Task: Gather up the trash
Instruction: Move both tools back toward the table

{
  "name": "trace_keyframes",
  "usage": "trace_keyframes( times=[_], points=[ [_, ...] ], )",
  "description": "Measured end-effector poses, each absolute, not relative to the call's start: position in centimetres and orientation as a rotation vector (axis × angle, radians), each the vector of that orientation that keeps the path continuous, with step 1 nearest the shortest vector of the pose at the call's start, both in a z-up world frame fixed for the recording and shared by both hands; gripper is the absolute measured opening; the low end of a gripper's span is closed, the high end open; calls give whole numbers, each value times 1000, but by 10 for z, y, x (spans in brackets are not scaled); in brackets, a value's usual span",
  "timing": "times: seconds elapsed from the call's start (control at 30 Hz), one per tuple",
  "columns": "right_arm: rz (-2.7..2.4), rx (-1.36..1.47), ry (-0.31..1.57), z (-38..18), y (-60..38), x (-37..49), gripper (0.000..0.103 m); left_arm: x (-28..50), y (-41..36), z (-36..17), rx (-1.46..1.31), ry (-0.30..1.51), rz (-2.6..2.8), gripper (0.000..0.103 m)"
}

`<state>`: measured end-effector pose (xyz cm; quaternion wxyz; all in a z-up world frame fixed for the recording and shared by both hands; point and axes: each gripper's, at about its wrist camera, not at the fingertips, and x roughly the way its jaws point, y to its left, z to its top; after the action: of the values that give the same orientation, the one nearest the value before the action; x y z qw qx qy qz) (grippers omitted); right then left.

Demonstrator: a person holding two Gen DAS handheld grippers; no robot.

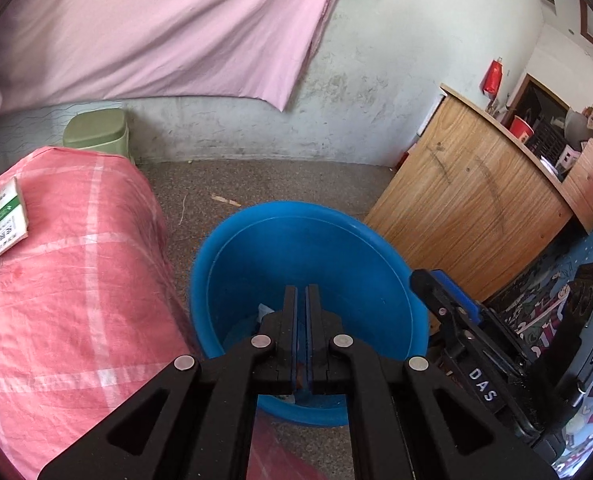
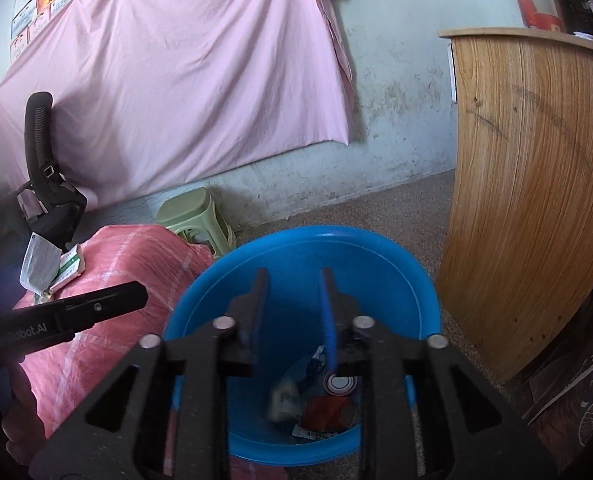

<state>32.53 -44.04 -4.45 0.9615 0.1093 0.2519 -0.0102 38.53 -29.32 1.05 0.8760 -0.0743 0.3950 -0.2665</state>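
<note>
Hovering over the blue basin (image 2: 396, 280), both grippers point down into it. Right gripper (image 2: 294, 300): jaws spread, nothing btwn them; wrappers (image 2: 320, 408) lie in the basin's bottom, just below its tips. Left gripper (image 1: 301, 312): jaws pressed together, seemingly empty. Remaining trash, probably: small boxes (image 2: 70, 266) on the pink bedding (image 2: 128, 256), left of the basin, long axis running away from it. Left gripper's nearer to them.

Trash (image 2: 320, 404) in the blue basin (image 2: 376, 264) is blurred, partly hidden.
</note>
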Motion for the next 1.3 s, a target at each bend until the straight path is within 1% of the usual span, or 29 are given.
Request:
trace_keyframes(
  times=[0.03, 0.17, 0.37, 0.4, 0.43, 0.47, 0.5, 0.53, 0.57, 0.6, 0.63, 0.67, 0.7, 0.73, 0.87, 1.03, 1.3],
  points=[
    [-19, 218, 499, -42, -439, 324, 55, 384, -290, 11, -158, 816, -550, 3],
    [0, 202, 435, -26, -428, 315, 64, 375, -268, 23, -164, 743, -512, 7],
    [36, 167, 301, 4, -405, 300, 81, 355, -224, 47, -179, 603, -431, 20],
    [44, 168, 280, 9, -400, 298, 83, 352, -217, 51, -179, 580, -416, 24],
    [53, 171, 264, 13, -396, 296, 85, 348, -211, 55, -177, 557, -401, 30],
    [63, 176, 246, 18, -392, 294, 89, 343, -202, 60, -177, 530, -383, 34],
    [71, 184, 226, 22, -388, 293, 95, 337, -192, 64, -179, 498, -359, 41],
    [83, 192, 205, 27, -383, 291, 98, 332, -183, 67, -182, 470, -336, 48],
    [96, 198, 186, 30, -379, 289, 103, 325, -172, 71, -185, 435, -308, 53],
    [105, 203, 168, 34, -374, 288, 103, 320, -164, 74, -188, 409, -282, 61],
    [114, 210, 143, 38, -368, 287, 103, 315, -156, 77, -190, 385, -258, 74],
    [120, 213, 130, 41, -364, 286, 103, 309, -146, 80, -192, 353, -227, 81],
    [127, 216, 115, 44, -360, 285, 103, 303, -137, 83, -192, 321, -197, 92],
    [137, 219, 96, 47, -354, 284, 103, 296, -127, 86, -190, 285, -163, 97],
    [179, 213, 40, 54, -332, 282, 103, 277, -96, 89, -174, 206, -90, 101],
    [235, 178, -1, 57, -303, 280, 103, 263, -63, 87, -141, 155, -6, 101],
    [303, 84, -55, 57, -248, 274, 103, 246, -19, 66, -127, 117, 75, 101]
  ],
)
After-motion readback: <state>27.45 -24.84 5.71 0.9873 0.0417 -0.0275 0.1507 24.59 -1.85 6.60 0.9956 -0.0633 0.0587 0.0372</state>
